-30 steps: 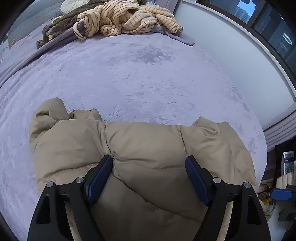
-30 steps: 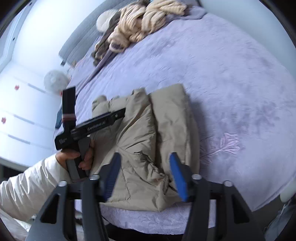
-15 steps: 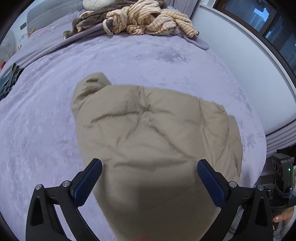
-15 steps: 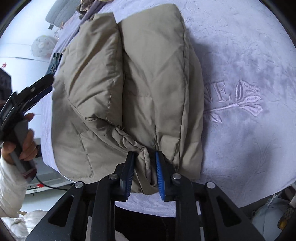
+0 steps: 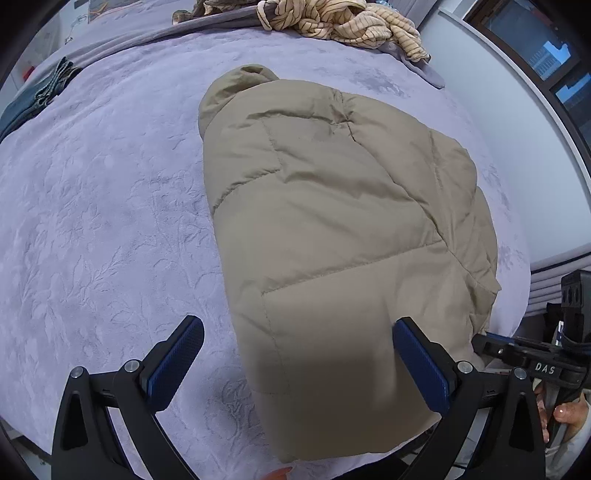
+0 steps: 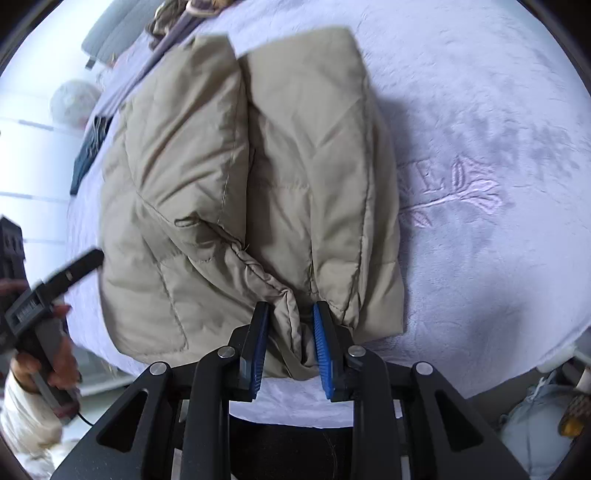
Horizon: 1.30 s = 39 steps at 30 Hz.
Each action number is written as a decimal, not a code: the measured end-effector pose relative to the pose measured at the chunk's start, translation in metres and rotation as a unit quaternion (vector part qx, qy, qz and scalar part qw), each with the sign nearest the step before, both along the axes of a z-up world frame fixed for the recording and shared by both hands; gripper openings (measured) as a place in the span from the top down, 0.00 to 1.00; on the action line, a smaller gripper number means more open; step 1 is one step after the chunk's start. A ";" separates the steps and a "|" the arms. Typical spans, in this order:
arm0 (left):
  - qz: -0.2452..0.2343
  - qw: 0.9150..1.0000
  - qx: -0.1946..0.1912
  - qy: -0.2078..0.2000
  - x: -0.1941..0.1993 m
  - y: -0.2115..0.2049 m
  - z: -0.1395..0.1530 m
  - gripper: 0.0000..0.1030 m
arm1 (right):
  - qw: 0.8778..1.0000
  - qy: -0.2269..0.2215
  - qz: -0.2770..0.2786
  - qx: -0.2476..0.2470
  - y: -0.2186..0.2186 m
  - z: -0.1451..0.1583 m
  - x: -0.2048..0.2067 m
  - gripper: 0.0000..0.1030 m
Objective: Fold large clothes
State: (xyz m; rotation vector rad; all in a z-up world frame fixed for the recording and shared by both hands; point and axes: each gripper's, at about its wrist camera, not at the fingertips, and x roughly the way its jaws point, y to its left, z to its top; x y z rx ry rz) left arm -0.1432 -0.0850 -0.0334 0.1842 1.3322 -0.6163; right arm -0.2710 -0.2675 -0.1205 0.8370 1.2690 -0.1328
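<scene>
A beige puffer jacket (image 5: 332, 221) lies folded lengthwise on the lilac bed cover (image 5: 110, 221). My left gripper (image 5: 297, 325) hovers wide open over the jacket's near end, one finger above the fabric and the other above the cover, with nothing gripped. In the right wrist view the jacket (image 6: 221, 166) shows two long folded halves side by side. My right gripper (image 6: 290, 314) has a bunched fold of the near hem between its blue pads; its jaws are opening slightly, and the fabric still fills the gap. The left gripper (image 6: 48, 288) shows at the left edge, held by a hand.
A heap of striped yellow cloth (image 5: 332, 18) lies at the far end of the bed. Dark jeans (image 5: 44, 88) rest at the far left edge. A white wall and a window (image 5: 546, 48) run along the right. The bed's near edge drops off just below both grippers.
My left gripper spread wider and slid back toward the jacket's near left edge. My right gripper came down on the near hem, closed on a fold, then loosened a little.
</scene>
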 end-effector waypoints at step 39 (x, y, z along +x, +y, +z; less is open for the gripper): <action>0.087 0.988 -0.072 0.106 0.076 -0.012 -0.039 0.00 | 0.986 -0.056 -0.062 0.142 -0.119 -0.057 0.077 0.12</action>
